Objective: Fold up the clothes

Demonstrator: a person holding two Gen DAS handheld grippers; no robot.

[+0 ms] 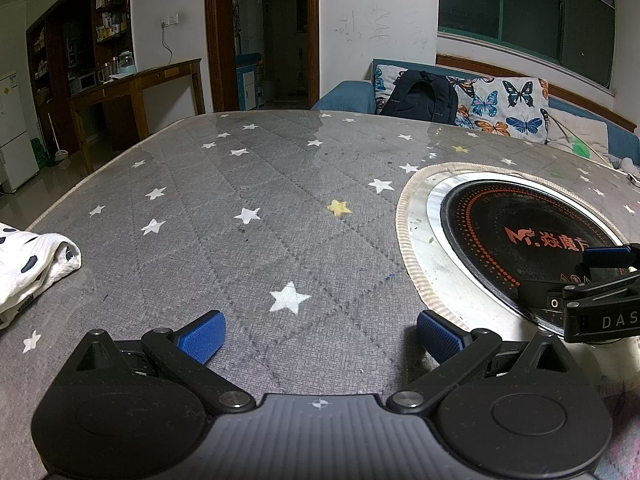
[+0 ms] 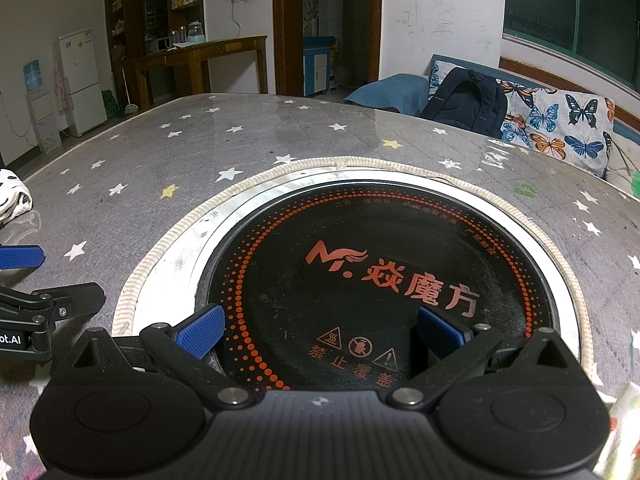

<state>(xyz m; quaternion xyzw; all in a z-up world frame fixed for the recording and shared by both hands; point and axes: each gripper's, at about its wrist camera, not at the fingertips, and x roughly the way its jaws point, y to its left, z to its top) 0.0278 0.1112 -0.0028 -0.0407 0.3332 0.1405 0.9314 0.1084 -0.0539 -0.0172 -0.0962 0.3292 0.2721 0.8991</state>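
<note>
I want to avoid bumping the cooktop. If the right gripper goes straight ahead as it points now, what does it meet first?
Probably the round black cooktop itself: the open right gripper hangs right over it. Height above the glass is unclear.

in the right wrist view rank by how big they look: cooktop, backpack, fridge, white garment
1. cooktop, nearest, by far largest
2. backpack
3. fridge, close to the backpack, unsure
4. white garment, cut off at the edge
</note>
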